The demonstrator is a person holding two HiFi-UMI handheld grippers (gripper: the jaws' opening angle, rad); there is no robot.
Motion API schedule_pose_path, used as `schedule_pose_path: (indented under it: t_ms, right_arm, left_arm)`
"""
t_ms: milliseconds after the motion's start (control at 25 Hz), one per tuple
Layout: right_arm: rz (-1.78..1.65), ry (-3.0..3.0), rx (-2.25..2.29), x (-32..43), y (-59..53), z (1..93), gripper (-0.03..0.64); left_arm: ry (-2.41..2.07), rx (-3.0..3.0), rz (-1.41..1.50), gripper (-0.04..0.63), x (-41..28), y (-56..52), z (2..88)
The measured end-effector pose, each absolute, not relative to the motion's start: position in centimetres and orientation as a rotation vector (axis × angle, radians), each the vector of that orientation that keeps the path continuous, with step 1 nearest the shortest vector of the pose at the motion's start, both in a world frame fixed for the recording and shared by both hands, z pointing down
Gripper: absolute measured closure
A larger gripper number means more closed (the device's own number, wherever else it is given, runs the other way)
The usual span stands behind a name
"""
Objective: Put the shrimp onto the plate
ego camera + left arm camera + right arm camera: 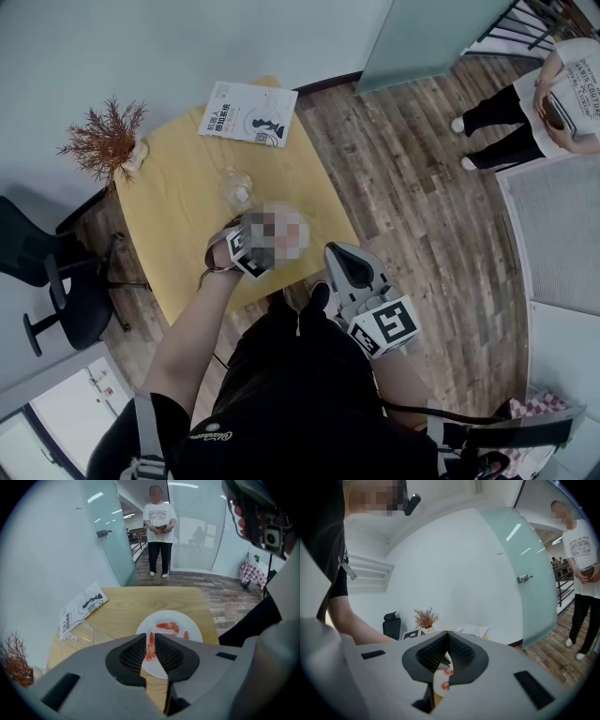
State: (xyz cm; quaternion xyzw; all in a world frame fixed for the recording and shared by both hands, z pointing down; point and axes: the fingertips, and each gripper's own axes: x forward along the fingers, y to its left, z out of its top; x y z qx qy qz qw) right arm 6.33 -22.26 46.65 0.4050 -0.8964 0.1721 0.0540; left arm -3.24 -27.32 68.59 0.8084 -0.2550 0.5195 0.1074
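A white plate [187,620] lies on the yellow table [122,611] and carries three orange-red shrimp. One shrimp [168,626] is at the plate's middle and another [186,634] lies to its right. The third shrimp [150,647] shows through the narrow gap of my left gripper [151,634], which hovers over the plate and points steeply down. Its pads stand a little apart and do not press on the shrimp. In the head view my left gripper [239,234] is above the table's near part. My right gripper [336,251] waits beside the table edge, shut and empty, its tips [447,633] meeting.
A clear glass bowl [79,634] stands left of the plate, with a booklet [249,112] at the table's far edge. A dried plant [108,141] sits at the far-left corner and a black chair [56,272] stands left of the table. A person [553,94] stands on the wooden floor.
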Motion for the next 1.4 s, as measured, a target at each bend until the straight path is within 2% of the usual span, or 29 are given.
schedule_pose_path:
  t_ms: [80,400,880,1240,1400]
  right_arm:
    - [0.507,-2.727,1.224,6.3,-22.2,46.4,0.614]
    - [0.446,-2.749,1.205,6.1,-22.5,44.9,0.614]
    - [0.371,-2.774,1.218,6.2,-22.2,42.7,0.614]
    - [0.34,-2.793,1.209,5.8,-21.2,41.6,0.614]
    - [0.319,-2.813,1.198,5.3,-20.9,40.8,0.614]
  left_arm:
    - [-0.795,2.395,1.434,0.563,-3.1,-27.2,66.8]
    - [-0.979,2.483,1.04,0.589,-2.8,-25.9,58.1]
    - [-1.192,2.692,0.451,0.591,-3.5,-22.8,45.6]
    - [-1.425,2.674,0.154,0.591,-6.5,-21.7,40.4]
    - [-1.44,2.692,0.109,0.591,-6.7,-21.4,39.3]
